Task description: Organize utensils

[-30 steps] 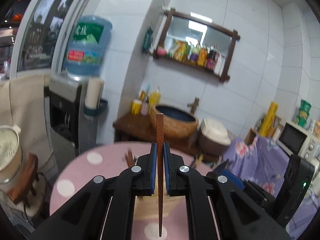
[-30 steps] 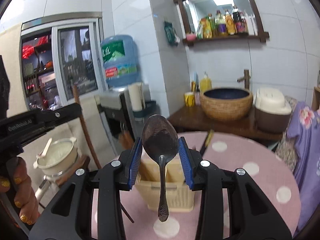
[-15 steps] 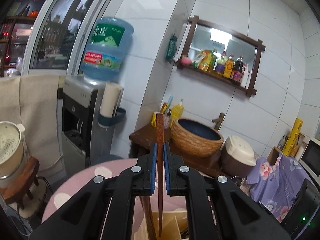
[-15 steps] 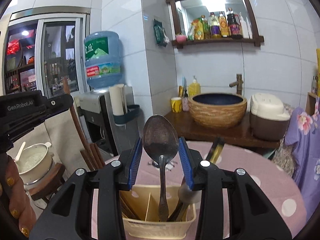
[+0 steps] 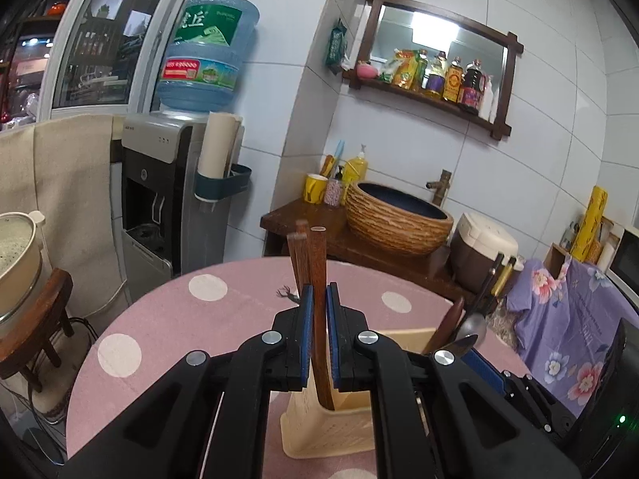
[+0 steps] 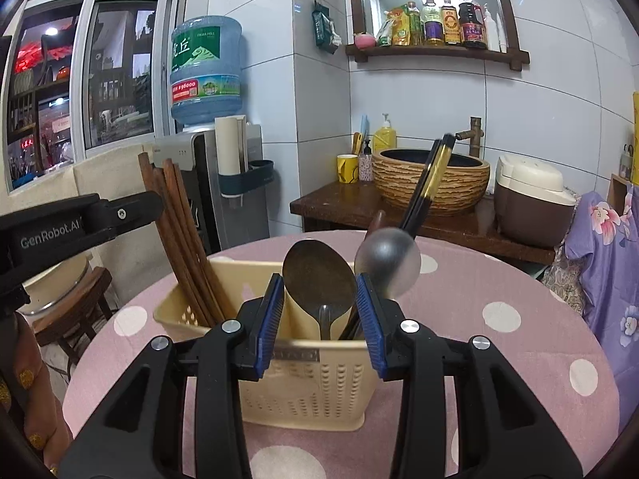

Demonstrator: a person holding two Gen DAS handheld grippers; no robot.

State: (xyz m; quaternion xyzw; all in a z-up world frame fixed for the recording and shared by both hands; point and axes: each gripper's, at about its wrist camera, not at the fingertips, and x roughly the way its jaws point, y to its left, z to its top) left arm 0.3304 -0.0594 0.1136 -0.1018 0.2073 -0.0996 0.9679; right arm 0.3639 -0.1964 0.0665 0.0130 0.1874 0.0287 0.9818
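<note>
On the left, the left gripper [image 5: 318, 331] stood clenched on a brown wooden chopstick [image 5: 319, 279], its lower end already inside the left compartment of the cream utensil caddy [image 6: 307, 375], beside other wooden chopsticks [image 6: 179, 231] leaning there. To its right, the right gripper [image 6: 319, 319] grasped a dark metal spoon [image 6: 318, 279] by the edges of its bowl, the handle pointing down into the caddy's middle section. Further right in the caddy stood a second, paler spoon [image 6: 387, 263] and a pair of black-and-gold chopsticks [image 6: 429, 183].

Done well, both pieces would be lowered straight down until their ends seem to rest on the caddy floor, and only then let go; letting go sooner could send either tipping against the dividers or over the rim. The spoon's handle looked close to a partition and might need nudging clear.

The caddy sat on a round desk [image 6: 479, 303] under a pink cloth with white dots. Behind it, from left, were a water dispenser [image 5: 159, 199] topped by a blue bottle, a woven basin [image 5: 397, 215] on a dark wooden stand, and a rice cooker [image 6: 531, 203], with a shelf of bottles [image 6: 435, 24] on the white tiled wall above.
</note>
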